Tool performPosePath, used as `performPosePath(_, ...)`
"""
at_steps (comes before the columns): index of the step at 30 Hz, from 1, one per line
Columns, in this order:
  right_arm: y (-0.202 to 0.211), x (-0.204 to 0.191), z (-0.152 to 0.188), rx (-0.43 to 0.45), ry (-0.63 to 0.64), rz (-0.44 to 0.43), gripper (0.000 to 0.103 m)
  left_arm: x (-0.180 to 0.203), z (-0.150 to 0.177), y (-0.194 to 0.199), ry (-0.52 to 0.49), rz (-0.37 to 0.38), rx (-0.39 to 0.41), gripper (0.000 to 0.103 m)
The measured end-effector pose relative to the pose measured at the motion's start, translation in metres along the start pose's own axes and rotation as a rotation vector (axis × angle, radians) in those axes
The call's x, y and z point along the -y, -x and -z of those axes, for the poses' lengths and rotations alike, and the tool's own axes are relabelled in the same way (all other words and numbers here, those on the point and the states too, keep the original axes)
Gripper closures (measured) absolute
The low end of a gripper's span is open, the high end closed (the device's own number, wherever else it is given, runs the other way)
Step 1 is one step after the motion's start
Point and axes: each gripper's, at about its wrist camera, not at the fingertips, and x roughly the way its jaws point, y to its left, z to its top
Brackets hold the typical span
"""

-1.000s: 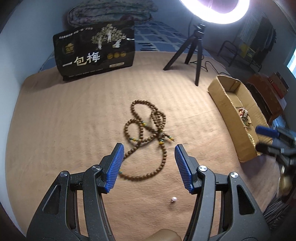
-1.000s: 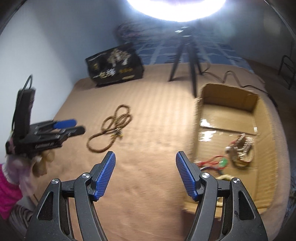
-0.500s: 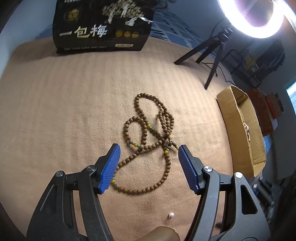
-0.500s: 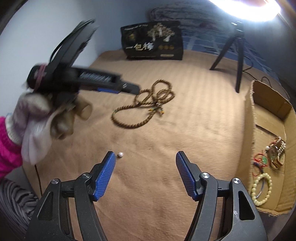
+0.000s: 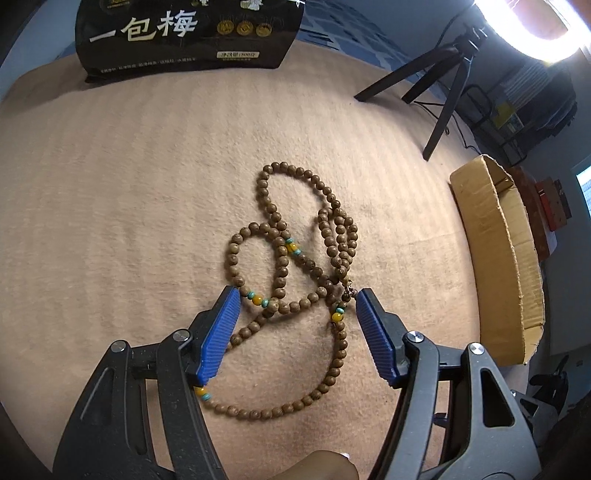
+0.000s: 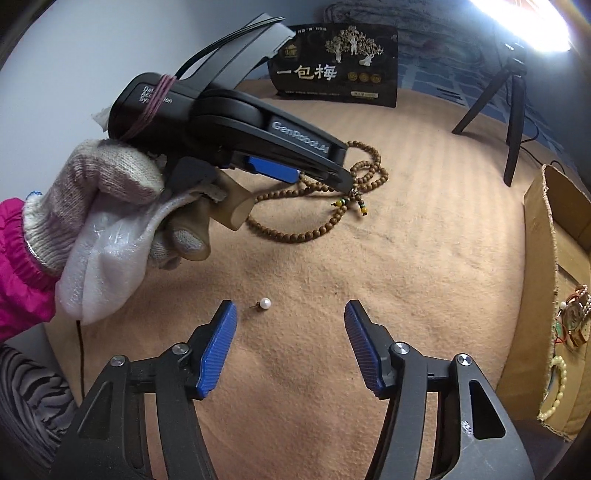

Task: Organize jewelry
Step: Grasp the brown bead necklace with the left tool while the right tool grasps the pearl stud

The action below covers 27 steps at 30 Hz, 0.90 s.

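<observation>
The left claw (image 5: 297,317), blue pads apart, straddles the tangled bead necklace (image 5: 295,280). The right claw (image 6: 288,332) hangs parted near a small pearl (image 6: 265,303).

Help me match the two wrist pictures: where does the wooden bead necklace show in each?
Left wrist: wooden bead necklace at centre, its near loops between the open fingers.
Right wrist: wooden bead necklace above centre, partly behind the left hand-held gripper.
Shared landmark: black bag at the far edge.
</observation>
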Motion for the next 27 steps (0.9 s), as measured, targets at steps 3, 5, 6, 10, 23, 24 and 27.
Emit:
performPosePath(3, -0.001, 0.001, -0.001, 0.004, -0.007, -0.001, 0.049, 0.003, -0.003, -0.004, 0.006, 0.009, -0.003, 0.036)
performPosePath(5, -0.002, 0.001, -0.001, 0.005, -0.006, -0.002, 0.05, 0.007, -0.005, -0.007, -0.003, 0.002, -0.002, 0.036)
performPosePath(6, -0.002, -0.001, 0.0, 0.007, -0.006, -0.004, 0.05, 0.01, -0.006, -0.008, -0.011, 0.0, 0.0, 0.036)
performPosePath(10, -0.005, -0.002, 0.001, 0.001, 0.007, -0.004, 0.052, 0.017, -0.009, -0.014, -0.048, -0.032, 0.005, 0.036)
performPosePath(23, -0.026, -0.016, -0.001, -0.043, 0.051, 0.009, 0.067, 0.023, -0.004, -0.023, -0.146, -0.16, 0.042, 0.053)
performPosePath(24, -0.027, -0.017, 0.0, -0.046, 0.055, 0.008, 0.069, 0.02, -0.005, -0.022, -0.139, -0.161, 0.046, 0.06)
performPosePath(27, -0.033, -0.024, -0.001, -0.059, 0.073, 0.008, 0.071, 0.011, -0.005, -0.019, -0.124, -0.155, 0.05, 0.075)
